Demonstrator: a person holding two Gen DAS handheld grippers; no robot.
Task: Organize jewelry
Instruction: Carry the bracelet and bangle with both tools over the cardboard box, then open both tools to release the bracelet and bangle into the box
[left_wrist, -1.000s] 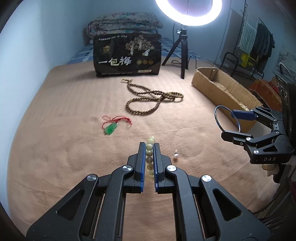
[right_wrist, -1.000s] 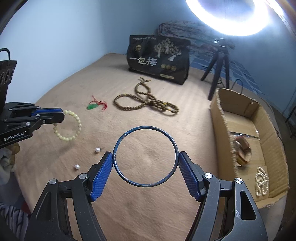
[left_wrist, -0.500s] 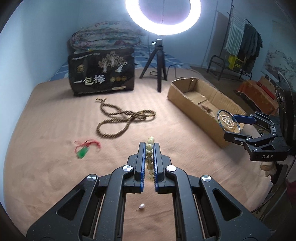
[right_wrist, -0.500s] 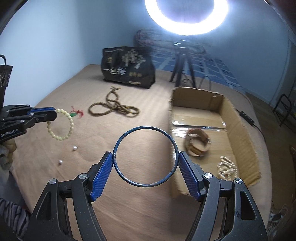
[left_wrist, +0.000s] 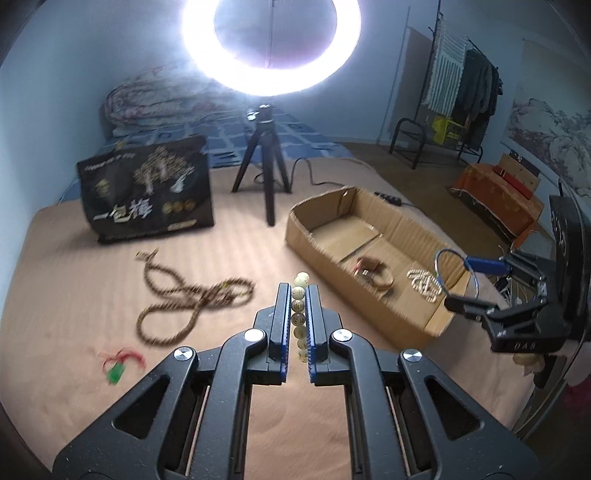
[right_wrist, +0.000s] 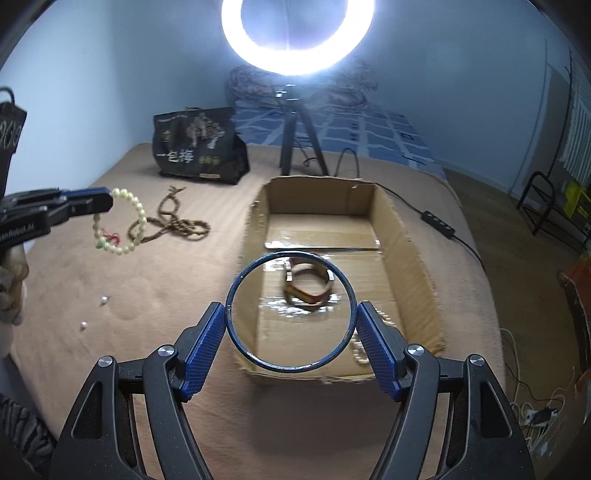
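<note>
My left gripper (left_wrist: 297, 291) is shut on a pale bead bracelet (left_wrist: 300, 317), held above the tan bed; in the right wrist view the bracelet (right_wrist: 127, 225) hangs from that gripper (right_wrist: 107, 201). My right gripper (right_wrist: 291, 314) is shut on a thin dark-blue bangle (right_wrist: 236, 332), held over the near end of the open cardboard box (right_wrist: 413, 254). From the left wrist view the bangle (left_wrist: 439, 258) and right gripper (left_wrist: 461, 280) are over the box (left_wrist: 332, 273). Inside lie a brown bracelet (right_wrist: 308, 282) and white pearl beads (left_wrist: 424, 282).
A long brown bead necklace (left_wrist: 184, 302) and a green pendant on red cord (left_wrist: 116, 371) lie on the bed. Two loose pearls (right_wrist: 105, 299) lie near the left edge. A black bag (left_wrist: 147, 195) and a ring-light tripod (left_wrist: 269, 177) stand behind.
Both grippers have moved right toward the box with their jewelry held. The right gripper's bangle now hangs over the box's near end instead of beside it.
</note>
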